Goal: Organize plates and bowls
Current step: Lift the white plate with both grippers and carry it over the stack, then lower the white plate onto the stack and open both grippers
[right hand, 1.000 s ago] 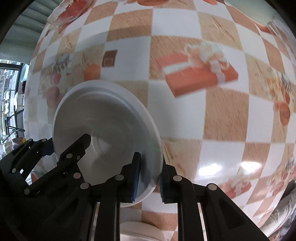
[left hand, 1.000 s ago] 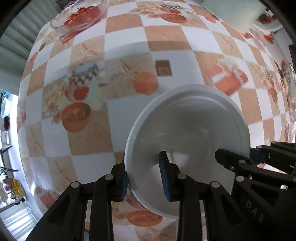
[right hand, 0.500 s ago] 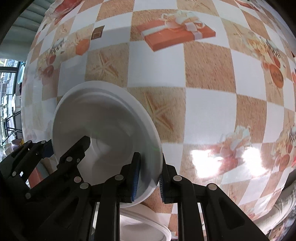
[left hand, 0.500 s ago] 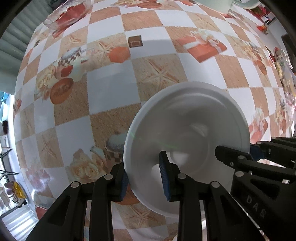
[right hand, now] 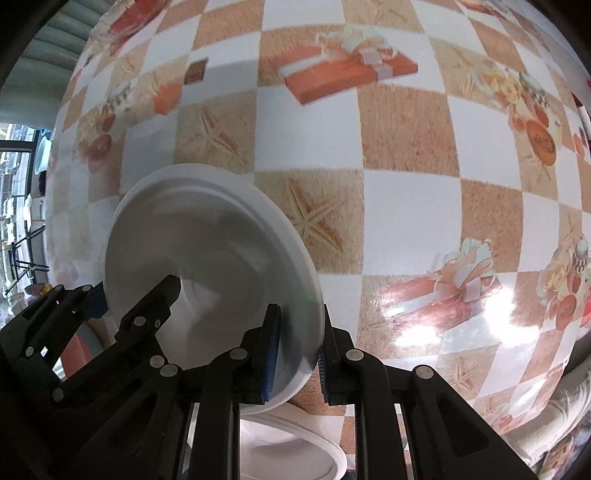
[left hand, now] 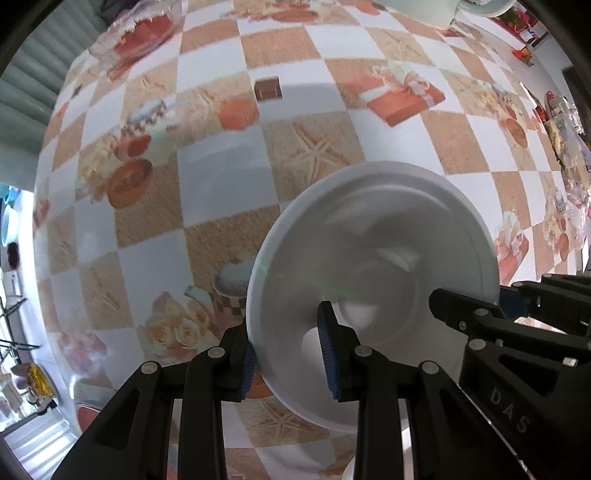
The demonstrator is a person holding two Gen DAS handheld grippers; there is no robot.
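Note:
A white bowl [left hand: 373, 273] is held in the air above the checkered tablecloth by both grippers. My left gripper [left hand: 290, 360] is shut on the bowl's left rim. My right gripper [right hand: 295, 356] is shut on its right rim [right hand: 310, 295] and also shows at the right edge of the left wrist view [left hand: 476, 306]. The left gripper shows at the lower left of the right wrist view [right hand: 122, 299]. A second white plate [right hand: 295, 450] lies on the table below the bowl, partly hidden by my right gripper's fingers.
The table [left hand: 229, 177] carries a shiny orange-and-white checkered cloth. A glass bowl with red fruit [left hand: 140, 26] stands at the far left edge. A pale green container [left hand: 417, 7] and small cluttered items [left hand: 561, 122] sit at the far right.
Both grippers have carried the bowl together over the table; the cloth pattern has shifted in both views. The plate below shows more fully in the right wrist view. The grip is unchanged.

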